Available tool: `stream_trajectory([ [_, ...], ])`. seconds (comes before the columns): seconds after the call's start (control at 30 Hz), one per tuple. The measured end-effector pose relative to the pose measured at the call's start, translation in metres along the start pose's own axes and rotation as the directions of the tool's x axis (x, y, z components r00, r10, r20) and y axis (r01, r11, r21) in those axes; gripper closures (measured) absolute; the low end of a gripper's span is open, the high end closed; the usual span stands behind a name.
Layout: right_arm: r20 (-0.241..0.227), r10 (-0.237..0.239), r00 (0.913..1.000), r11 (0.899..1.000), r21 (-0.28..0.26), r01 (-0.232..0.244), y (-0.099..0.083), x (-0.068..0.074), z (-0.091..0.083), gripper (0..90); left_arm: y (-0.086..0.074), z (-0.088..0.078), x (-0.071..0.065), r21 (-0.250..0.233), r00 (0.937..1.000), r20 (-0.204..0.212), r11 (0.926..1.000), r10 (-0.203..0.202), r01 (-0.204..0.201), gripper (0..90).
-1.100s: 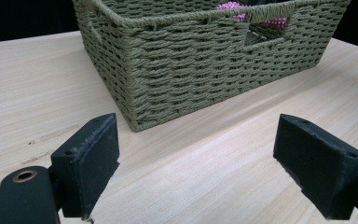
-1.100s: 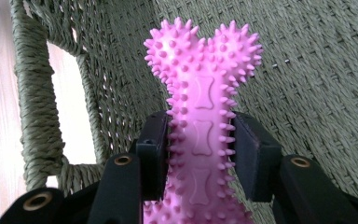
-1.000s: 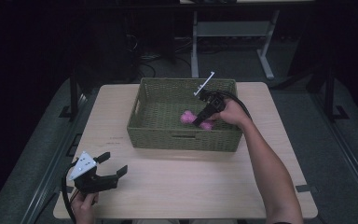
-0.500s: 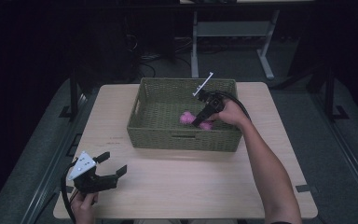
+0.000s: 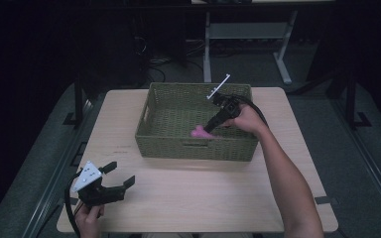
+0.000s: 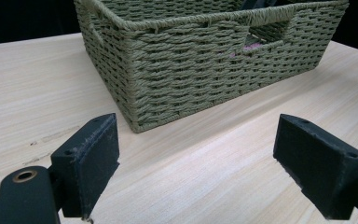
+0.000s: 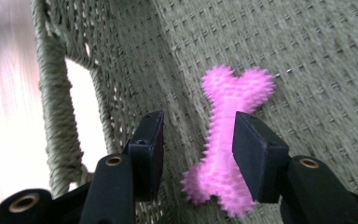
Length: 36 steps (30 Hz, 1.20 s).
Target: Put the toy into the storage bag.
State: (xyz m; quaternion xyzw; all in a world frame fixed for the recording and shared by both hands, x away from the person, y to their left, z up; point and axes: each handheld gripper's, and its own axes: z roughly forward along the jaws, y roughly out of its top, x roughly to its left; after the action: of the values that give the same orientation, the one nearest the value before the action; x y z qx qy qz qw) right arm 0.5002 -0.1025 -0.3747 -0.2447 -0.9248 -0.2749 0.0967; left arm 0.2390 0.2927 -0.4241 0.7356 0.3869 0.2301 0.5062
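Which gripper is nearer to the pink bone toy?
The right gripper: inside the basket, its jaws have just been opening around the pink bone toy. The left gripper is outside, near the table's front edge.

Bright pink spiky bone toy (image 7: 226,140), olive-green woven basket (image 5: 168,144), pale wood-grain table (image 5: 203,193)

The right gripper (image 5: 209,129) reaches down into the green woven basket (image 5: 168,144), at a pink toy (image 5: 197,132). The left gripper (image 5: 121,174) rests on the table (image 5: 203,188).
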Motion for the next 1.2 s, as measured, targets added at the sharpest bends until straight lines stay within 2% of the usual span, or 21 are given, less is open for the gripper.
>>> stream_trajectory([
  [0.1, 0.0, 0.002, 1.0, 1.0, 0.009, -0.002, -0.002, 0.001, -0.001, 51.5, 0.0, 0.001, -0.001, 0.007, 1.0, 0.003, 1.0, 0.005, -0.005, 13.9],
  [0.23, 0.002, 0.0, 1.0, 1.0, -0.008, 0.0, -0.003, 0.004, -0.003, 50.0, 0.0, 0.0, -0.002, -0.001, 1.0, 0.006, 1.0, 0.002, -0.002, 13.8],
  [0.6, 0.03, 0.025, 0.9993, 1.0, -0.017, -0.024, -0.01, 0.006, -0.012, 39.7, 0.0, 0.001, -0.001, 0.006, 1.0, 0.005, 1.0, 0.004, -0.004, 13.8],
  [0.77, 0.037, 0.025, 0.999, 0.999, -0.045, -0.024, -0.017, 0.007, -0.02, 39.7, 0.0, 0.002, -0.001, 0.009, 1.0, 0.005, 0.9999, 0.008, -0.008, 13.9],
  [0.93, 0.047, 0.038, 0.9982, 0.998, -0.049, -0.035, -0.021, 0.009, -0.027, 36.9, 0.0, 0.001, -0.001, 0.01, 1.0, 0.002, 0.9999, 0.01, -0.01, 13.8],
  [1.2, 0.067, 0.031, 0.9973, 0.997, -0.068, -0.026, -0.024, 0.018, -0.04, 32.9, 0.0, 0.002, -0.001, 0.009, 1.0, 0.001, 0.9999, 0.009, -0.009, 13.8],
])
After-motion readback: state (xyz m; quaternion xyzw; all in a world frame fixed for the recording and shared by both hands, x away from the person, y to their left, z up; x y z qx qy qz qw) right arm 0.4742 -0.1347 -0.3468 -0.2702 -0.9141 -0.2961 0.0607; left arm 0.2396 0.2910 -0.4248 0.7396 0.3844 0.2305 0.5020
